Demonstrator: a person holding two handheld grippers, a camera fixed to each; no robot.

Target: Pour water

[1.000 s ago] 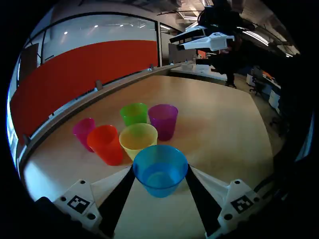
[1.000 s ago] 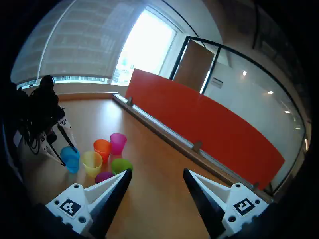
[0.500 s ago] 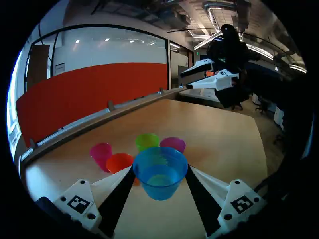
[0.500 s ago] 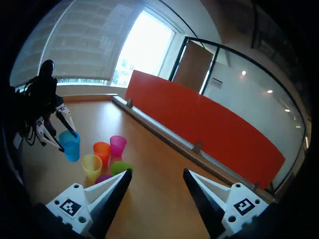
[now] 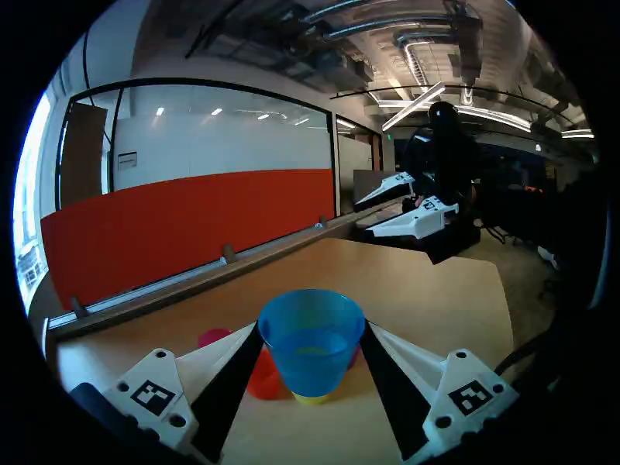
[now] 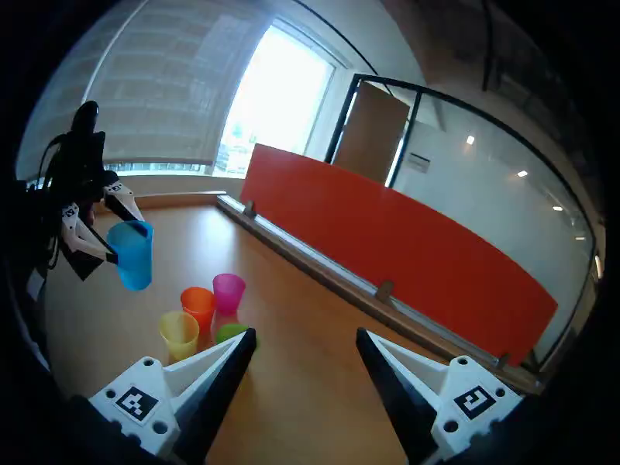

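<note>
Grasping the blue cup point(image 5: 311, 349), the left gripper point(image 5: 311, 329) presses both fingers on its walls and holds it near upright in the air, above the cluster of cups on the bench point(image 5: 434, 294). Some water seems to sit low inside. The right gripper point(image 6: 306, 337) hangs spread and empty, well apart to the right. Judgement: centre the rim over the receiving cup, possibly the yellow cup point(image 6: 179, 332), tilt slowly, and hold the squeeze firm, as thin plastic may flex.
</note>
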